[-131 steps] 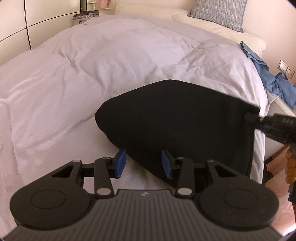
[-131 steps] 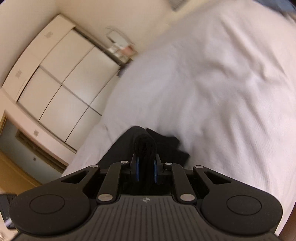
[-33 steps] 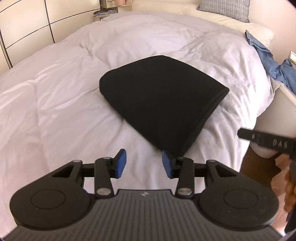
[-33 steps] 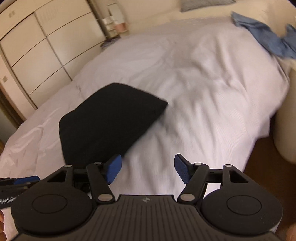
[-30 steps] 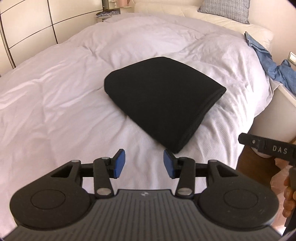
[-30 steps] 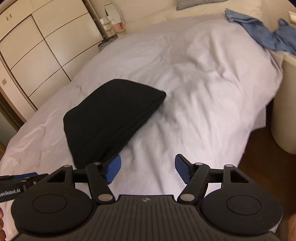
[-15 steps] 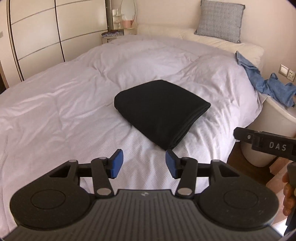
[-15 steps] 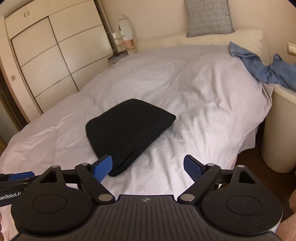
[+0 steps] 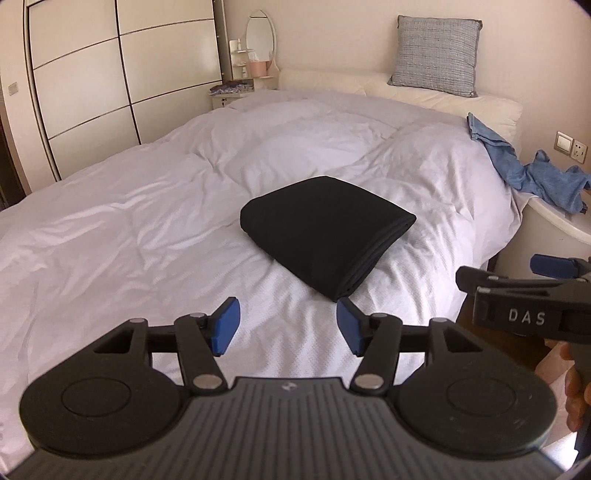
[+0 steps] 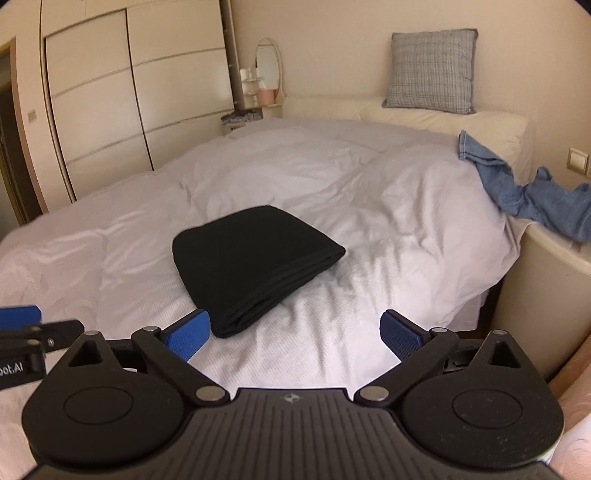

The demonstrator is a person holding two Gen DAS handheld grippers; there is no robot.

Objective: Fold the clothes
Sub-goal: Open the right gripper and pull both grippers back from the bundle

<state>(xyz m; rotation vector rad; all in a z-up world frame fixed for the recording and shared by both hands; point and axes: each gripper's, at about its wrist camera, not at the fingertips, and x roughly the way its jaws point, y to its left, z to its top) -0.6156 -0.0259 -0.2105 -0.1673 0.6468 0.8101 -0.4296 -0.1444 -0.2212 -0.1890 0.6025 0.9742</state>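
We cannot make out the small things on the shelf by the oval mirror; they are too small, save one pink pot. The bedside table is cut off at the frame's right edge, and so is the crumpled blue garment draped from the bed's corner onto it. In the left wrist view only part of the right claw enters from the right; one blue pad shows there. The right wrist view catches the left claw only at its left edge.

We count one folded black garment, lying flat on the white duvet near the bed's foot, with stacked layer edges toward us. There is one grey cushion leaning at the headboard, one wardrobe with panelled doors, and two claws. The left claw is spread wide and holds nothing, well short of the black garment. The right claw is likewise spread wide and empty, its left pad just before the garment's near corner.
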